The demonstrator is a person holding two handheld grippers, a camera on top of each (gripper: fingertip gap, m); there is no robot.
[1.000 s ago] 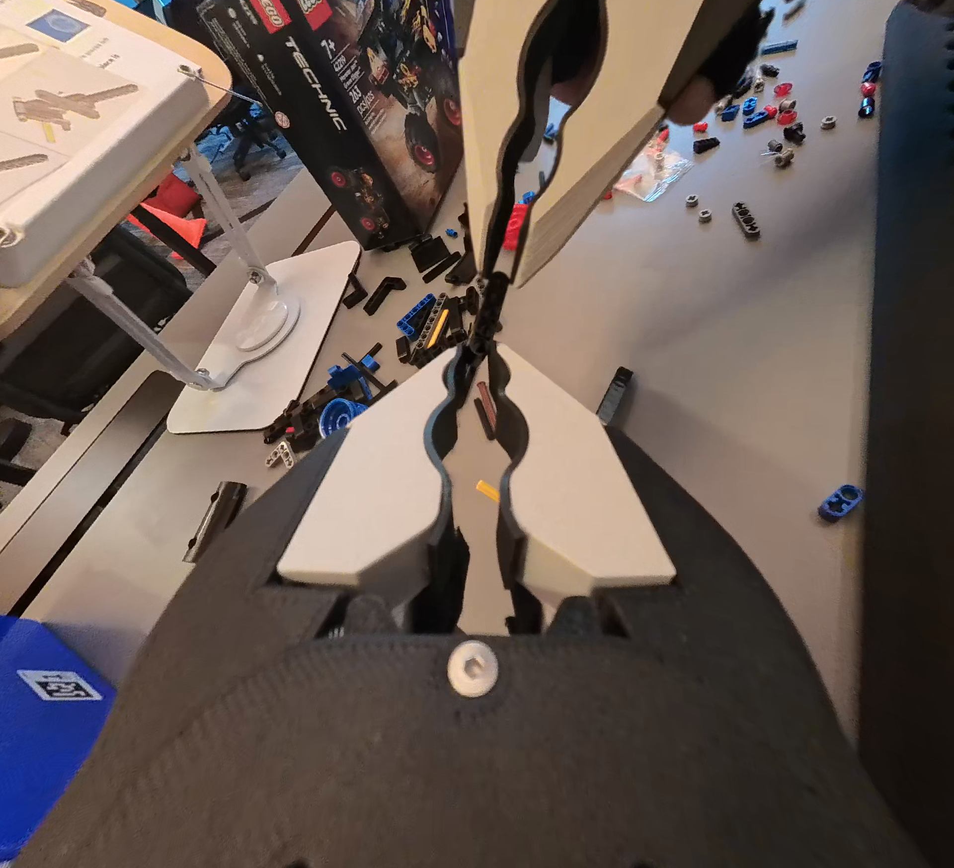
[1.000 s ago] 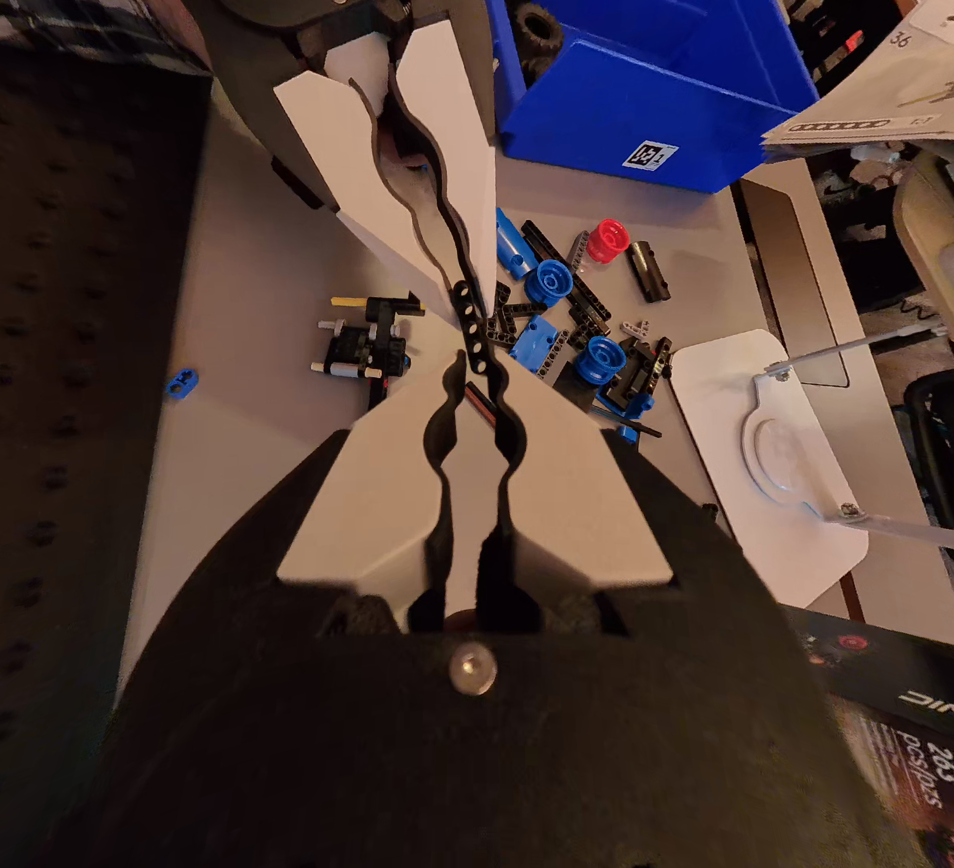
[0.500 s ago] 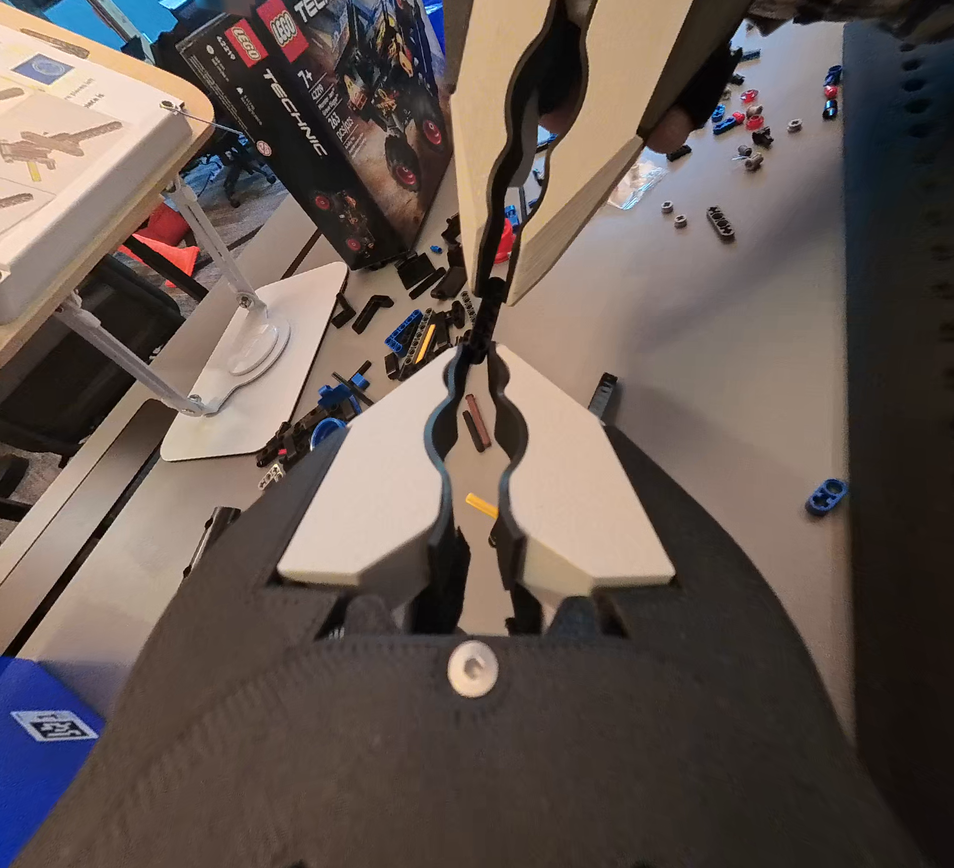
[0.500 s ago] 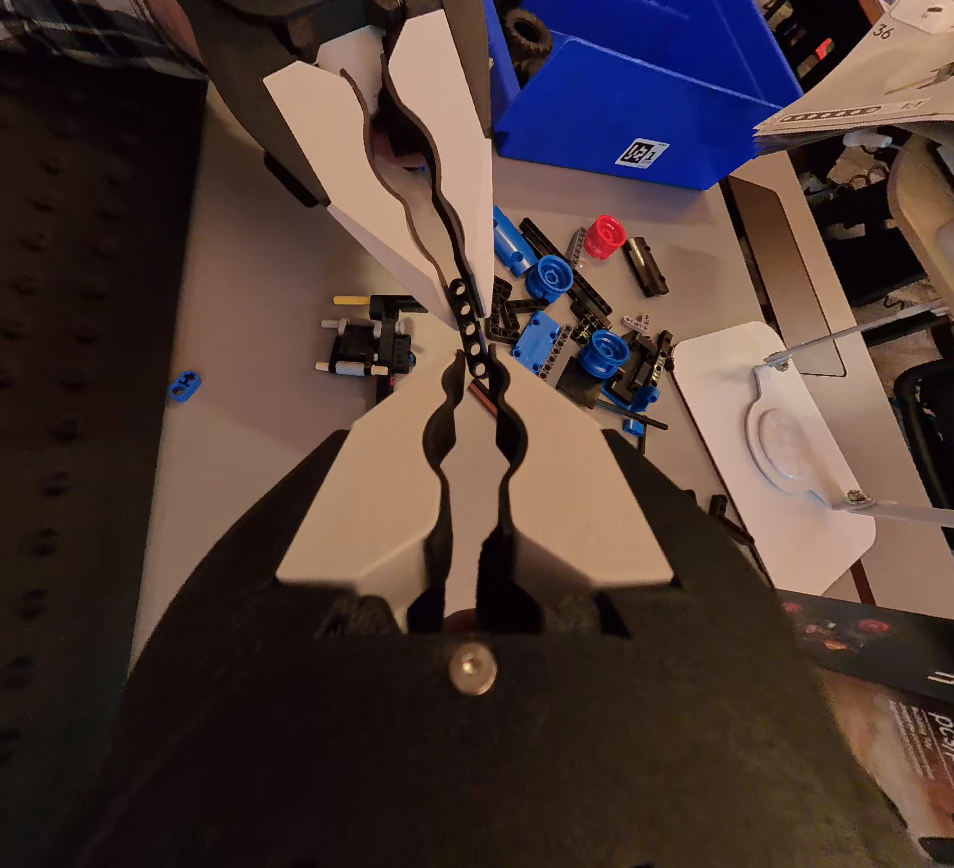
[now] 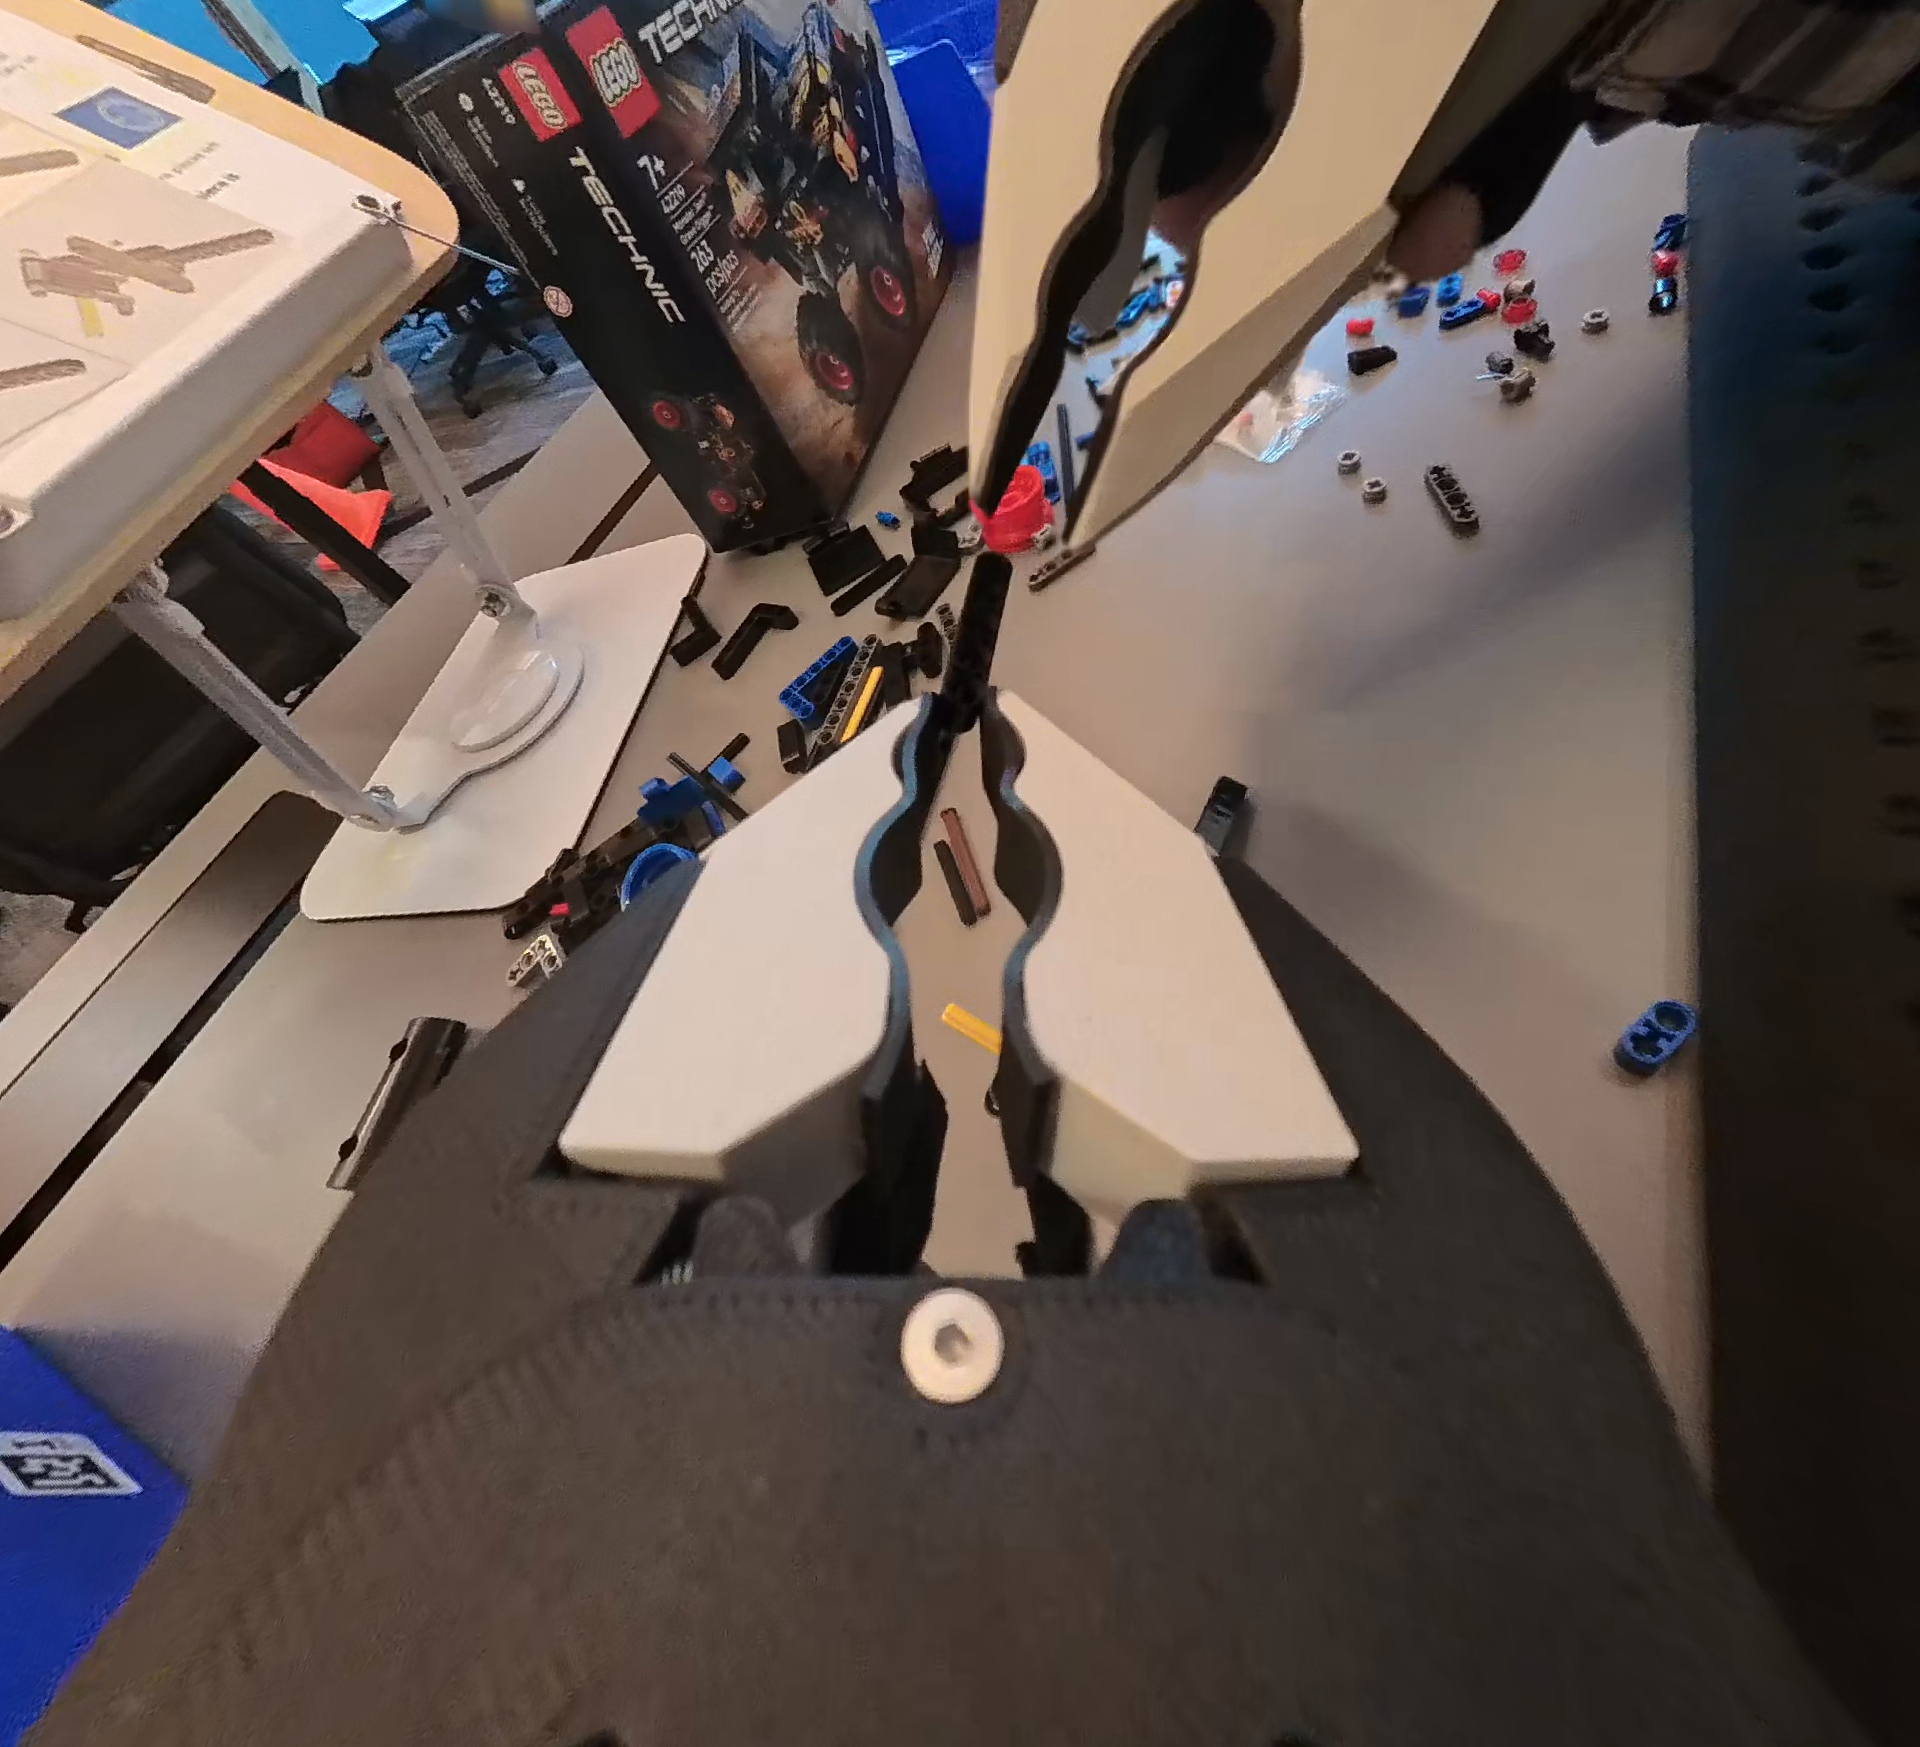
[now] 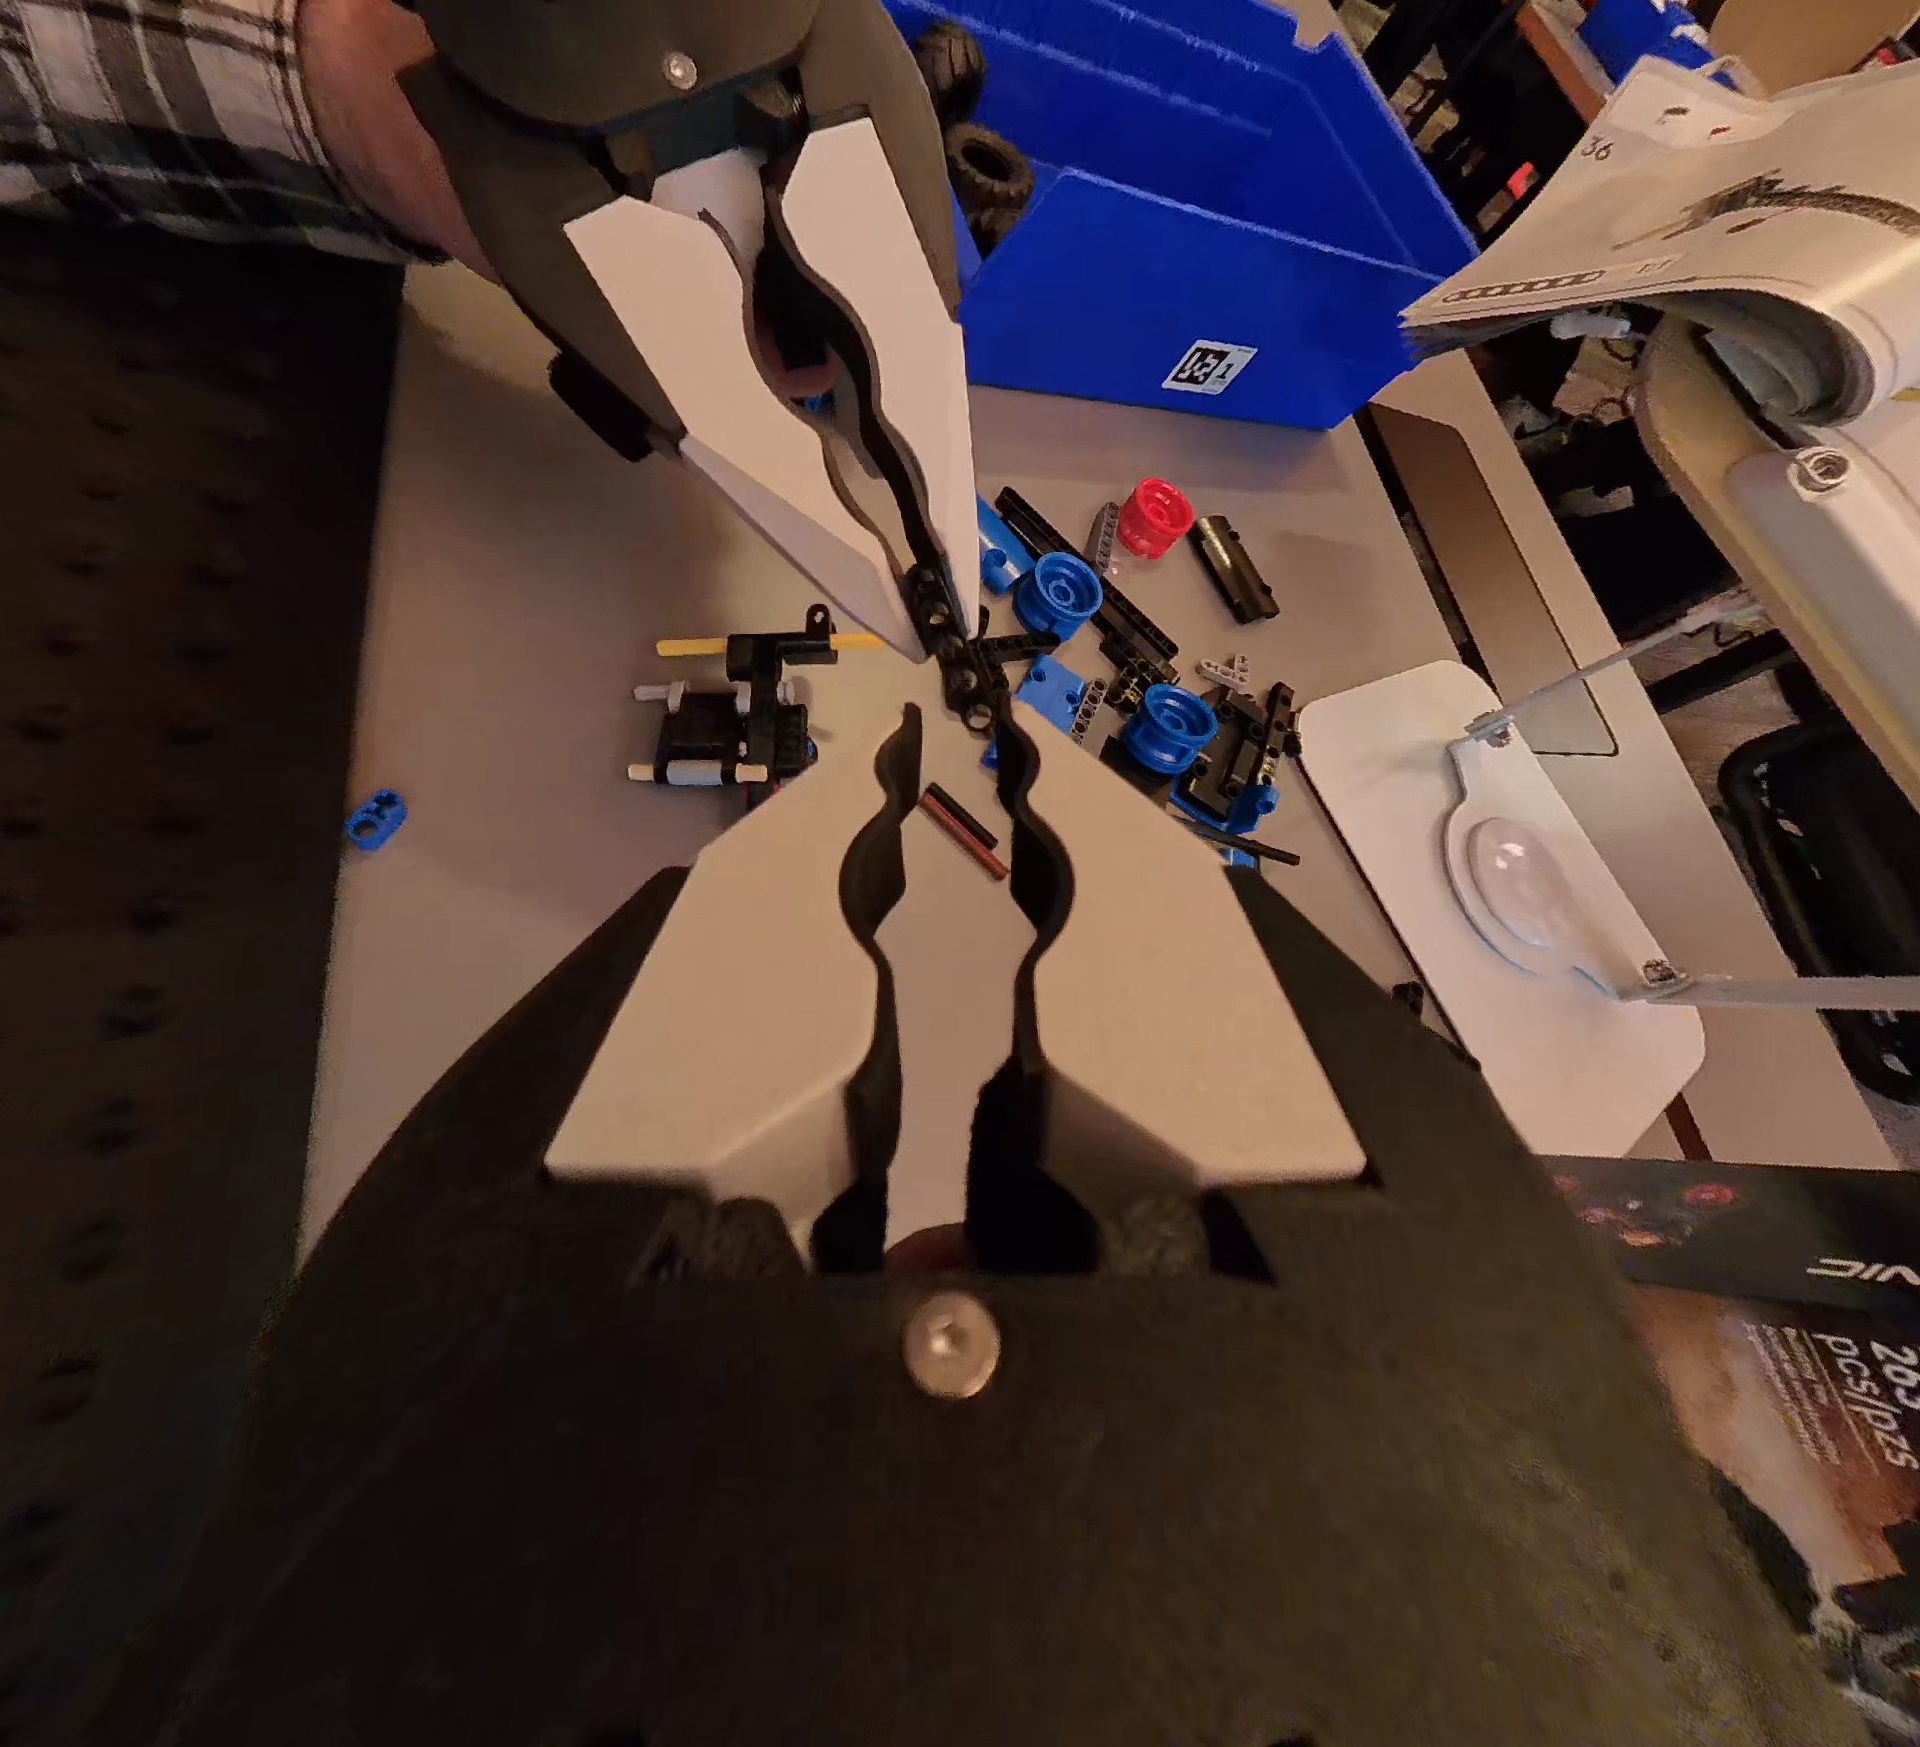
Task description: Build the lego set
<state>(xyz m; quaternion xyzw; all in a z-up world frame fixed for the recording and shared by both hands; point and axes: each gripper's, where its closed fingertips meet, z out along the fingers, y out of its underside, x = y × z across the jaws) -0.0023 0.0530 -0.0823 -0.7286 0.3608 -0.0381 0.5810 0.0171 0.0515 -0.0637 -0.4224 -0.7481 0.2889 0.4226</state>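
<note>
My left gripper (image 5: 958, 710) is shut on a black holed Technic beam (image 5: 982, 617) and holds it above the grey table. The beam's free end points at my right gripper (image 5: 1029, 518), whose fingers stand apart on either side of that end, not clamping it. In the right wrist view my right gripper (image 6: 958, 721) is open, with the beam (image 6: 961, 684) just past its tips and the left gripper (image 6: 940, 632) pinching the far end. A small black assembly with a yellow axle (image 6: 738, 710) lies on the table to the left.
Loose parts lie below: blue wheels (image 6: 1060, 591), a red wheel (image 6: 1155, 518), two short axles (image 6: 961, 830), a small blue link (image 6: 374, 814). A blue bin (image 6: 1195, 243) holds black tyres. The set's box (image 5: 727, 243), a booklet stand (image 5: 499, 731) and scattered small pieces (image 5: 1455, 315) surround the area. My left and right fingertips are right by each other.
My right gripper has opened and let go of the black beam, which it pinched before. My left gripper still holds the beam.
</note>
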